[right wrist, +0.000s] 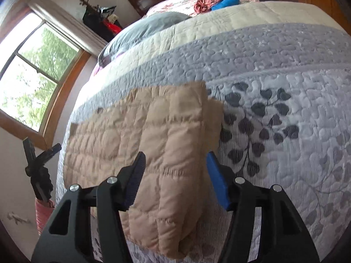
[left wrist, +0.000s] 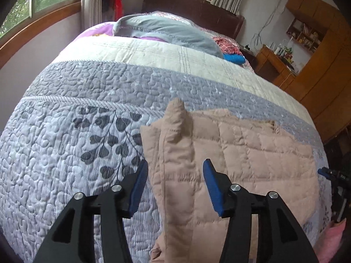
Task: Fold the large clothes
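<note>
A beige quilted padded garment [left wrist: 237, 151] lies folded on the grey leaf-print bedspread [left wrist: 65, 135], near the bed's front edge. My left gripper [left wrist: 175, 166] is open, its blue pads astride the garment's left folded edge, holding nothing. In the right wrist view the same garment [right wrist: 140, 135] lies flat, and my right gripper [right wrist: 175, 160] is open above its right end, empty. The other gripper shows at the far right of the left wrist view [left wrist: 335, 175] and at the far left of the right wrist view [right wrist: 39, 164].
A grey pillow [left wrist: 166, 30], a red patterned cloth [left wrist: 228, 43] and a blue item [left wrist: 234, 58] lie at the head of the bed by the dark headboard [left wrist: 197, 6]. Wooden desk and cabinets [left wrist: 313, 50] stand right. Windows [right wrist: 33, 70] lie left.
</note>
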A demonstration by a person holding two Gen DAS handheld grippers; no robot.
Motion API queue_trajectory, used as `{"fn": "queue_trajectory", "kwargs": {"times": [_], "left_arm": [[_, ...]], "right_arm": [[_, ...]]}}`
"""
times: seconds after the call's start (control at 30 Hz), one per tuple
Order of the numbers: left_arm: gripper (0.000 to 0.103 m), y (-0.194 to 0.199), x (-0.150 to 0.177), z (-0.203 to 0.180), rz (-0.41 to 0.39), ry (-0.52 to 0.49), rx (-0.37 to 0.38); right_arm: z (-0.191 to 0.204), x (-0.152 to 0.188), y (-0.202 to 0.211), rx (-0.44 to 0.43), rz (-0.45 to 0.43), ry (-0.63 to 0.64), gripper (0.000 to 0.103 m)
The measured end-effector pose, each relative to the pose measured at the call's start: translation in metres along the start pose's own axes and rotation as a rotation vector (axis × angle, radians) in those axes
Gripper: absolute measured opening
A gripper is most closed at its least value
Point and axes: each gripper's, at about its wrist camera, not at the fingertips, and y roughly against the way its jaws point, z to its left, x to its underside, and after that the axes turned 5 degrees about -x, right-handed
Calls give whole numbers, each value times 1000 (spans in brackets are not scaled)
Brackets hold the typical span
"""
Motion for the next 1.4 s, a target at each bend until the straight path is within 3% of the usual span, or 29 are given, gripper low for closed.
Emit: {"fn": "queue_trajectory", "kwargs": {"times": [0.1, 0.13, 0.17, 0.23, 0.27, 0.3, 0.33, 0.57, 0.63, 0.8, 1.03, 1.13, 1.23, 1.4], "left_arm": [[52, -10, 25, -13, 39, -57, 3], [52, -11, 32, -17, 36, -69, -7], [51, -12, 38, -21, 19, -81, -36], [36, -11, 45, -29, -10, -103, -74], [20, -9, 46, -33, -25, -112, -82], [10, -6, 45, -37, -43, -121, -86], [8, -2, 44, -40, -65, -129, -91], [6, 21, 15, -57, -217, -139, -121], [6, 8, 7, -58, -192, -134, -149], [11, -50, 11, -42, -27, -113, -148], [17, -66, 23, -53, -27, -191, -232], [19, -49, 19, -48, -27, -143, -222], [19, -9, 20, -48, -106, -95, -225], [19, 41, 42, -79, -192, -138, -168]], "right_arm": [[4, 9, -14, -2, 33, 20, 52], [7, 11, -19, 18, 39, 37, 47], [9, 12, -22, 40, 40, 53, 34], [12, 13, -27, 64, 45, 63, 17], [14, 14, -27, 61, 41, 60, 10], [16, 14, -25, 61, 32, 64, 10], [20, 11, -23, 65, 13, 74, 8], [33, -14, 2, 42, -102, 88, 7], [30, -20, -4, 76, -100, 82, 7], [5, -24, -46, 118, -16, 6, 8], [-13, -12, -64, 102, -2, -18, 13], [-5, -7, -45, 156, -24, -8, 23], [18, 4, -13, 208, -102, 43, 23], [68, 38, 10, 121, -93, 134, 23]]}}
